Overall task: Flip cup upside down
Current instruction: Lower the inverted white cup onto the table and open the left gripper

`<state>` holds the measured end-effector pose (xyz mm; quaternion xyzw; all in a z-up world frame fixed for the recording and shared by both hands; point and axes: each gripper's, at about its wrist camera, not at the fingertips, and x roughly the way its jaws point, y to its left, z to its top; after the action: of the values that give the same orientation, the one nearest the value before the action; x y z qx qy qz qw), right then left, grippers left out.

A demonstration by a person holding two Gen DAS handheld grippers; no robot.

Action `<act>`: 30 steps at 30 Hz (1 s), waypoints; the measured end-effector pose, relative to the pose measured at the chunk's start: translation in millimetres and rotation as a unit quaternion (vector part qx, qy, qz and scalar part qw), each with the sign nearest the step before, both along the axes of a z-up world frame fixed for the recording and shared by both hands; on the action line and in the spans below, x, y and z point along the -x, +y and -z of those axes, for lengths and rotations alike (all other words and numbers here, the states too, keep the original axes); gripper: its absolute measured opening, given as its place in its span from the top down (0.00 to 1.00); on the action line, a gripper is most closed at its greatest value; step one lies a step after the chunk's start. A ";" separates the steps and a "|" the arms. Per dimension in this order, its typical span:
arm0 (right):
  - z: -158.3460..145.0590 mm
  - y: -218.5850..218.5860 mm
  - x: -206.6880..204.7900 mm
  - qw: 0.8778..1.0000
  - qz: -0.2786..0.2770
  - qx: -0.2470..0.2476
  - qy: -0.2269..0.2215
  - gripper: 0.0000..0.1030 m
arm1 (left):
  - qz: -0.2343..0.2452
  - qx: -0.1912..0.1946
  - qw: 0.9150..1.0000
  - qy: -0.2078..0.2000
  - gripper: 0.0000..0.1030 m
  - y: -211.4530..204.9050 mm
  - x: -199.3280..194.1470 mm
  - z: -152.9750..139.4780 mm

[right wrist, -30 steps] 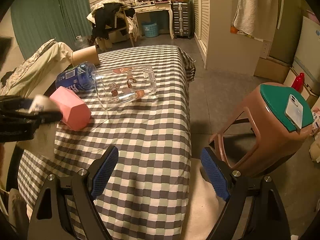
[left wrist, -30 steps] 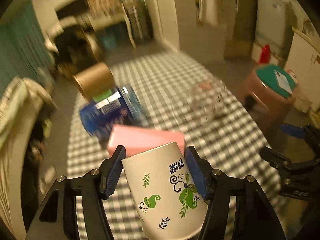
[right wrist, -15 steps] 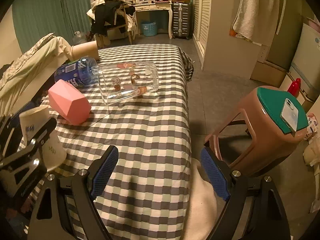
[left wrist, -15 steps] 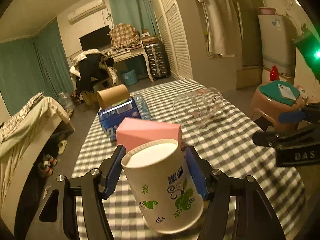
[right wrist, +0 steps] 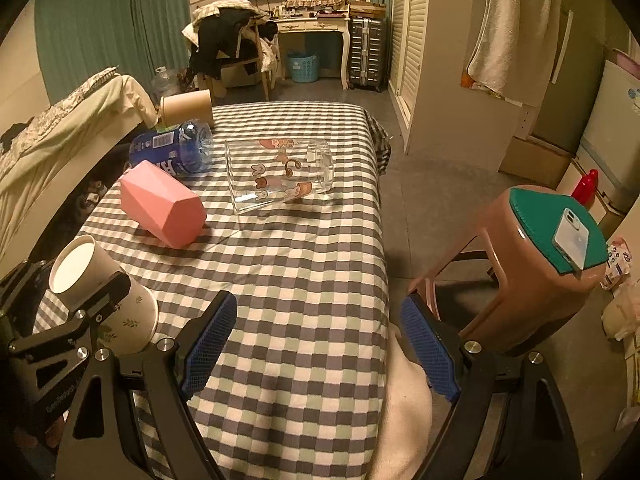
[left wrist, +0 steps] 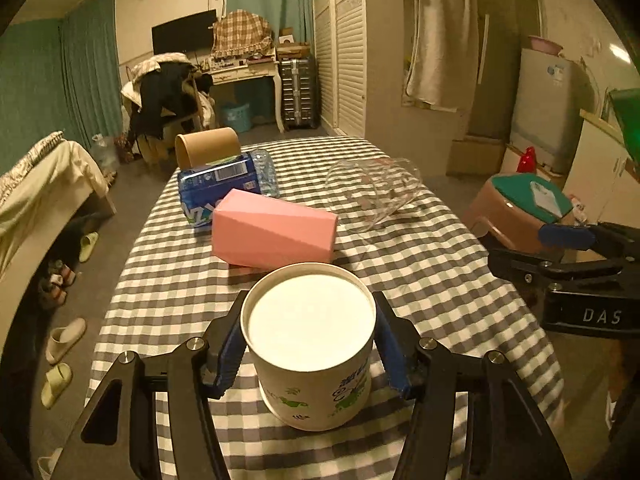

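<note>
Gripping: left gripper (left wrist: 310,346) clamps the paper cup (left wrist: 312,344), base upward.
Right gripper (right wrist: 320,344): jaws apart, empty.
Ahead of left gripper: pink box (left wrist: 274,236) lying on the desk (left wrist: 440,280).

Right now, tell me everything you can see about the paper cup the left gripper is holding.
The paper cup is white, with green leaf and blue flower prints on its wall and a plain flat base with a raised rim. It looks like thin coated paper, undamaged. It is base up and mouth down, tilted, low over the checked tablecloth; whether the rim touches the cloth is unclear. The left gripper has its blue-padded jaws shut on opposite sides of the cup.
</note>
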<state>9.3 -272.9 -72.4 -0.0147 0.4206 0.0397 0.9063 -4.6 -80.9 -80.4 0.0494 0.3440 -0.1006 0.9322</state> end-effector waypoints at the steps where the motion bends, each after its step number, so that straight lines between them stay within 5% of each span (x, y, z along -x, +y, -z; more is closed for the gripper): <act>1: -2.2 -0.3 2.3 1.000 0.002 0.001 -0.003 0.18 | 0.002 0.001 1.000 -0.001 0.40 -0.6 2.1 -0.8; 4: -10.0 0.5 8.2 1.000 0.005 0.004 -0.010 0.18 | 0.006 0.004 1.000 -0.005 0.30 -1.7 8.8 -5.0; 13: -43.7 6.9 39.8 0.998 0.009 0.006 -0.062 0.18 | -0.010 0.052 0.998 -0.020 0.29 23.0 21.5 -44.4; 16: -61.7 11.8 53.7 0.996 0.009 0.006 -0.090 0.18 | -0.025 0.050 0.998 -0.033 0.18 37.3 26.7 -64.5; 20: -80.8 20.6 71.8 0.992 0.005 0.004 -0.129 0.18 | -0.040 0.042 0.997 -0.058 0.17 53.8 39.5 -84.6; 30: -89.2 40.4 105.6 0.984 -0.015 -0.028 -0.177 0.18 | -0.088 0.060 0.993 -0.059 0.17 86.6 63.7 -74.6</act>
<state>-96.3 -232.5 16.8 -0.0024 0.2516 0.0621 0.9658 -68.3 5.7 -5.8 -0.0312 0.2852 -0.0353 0.9573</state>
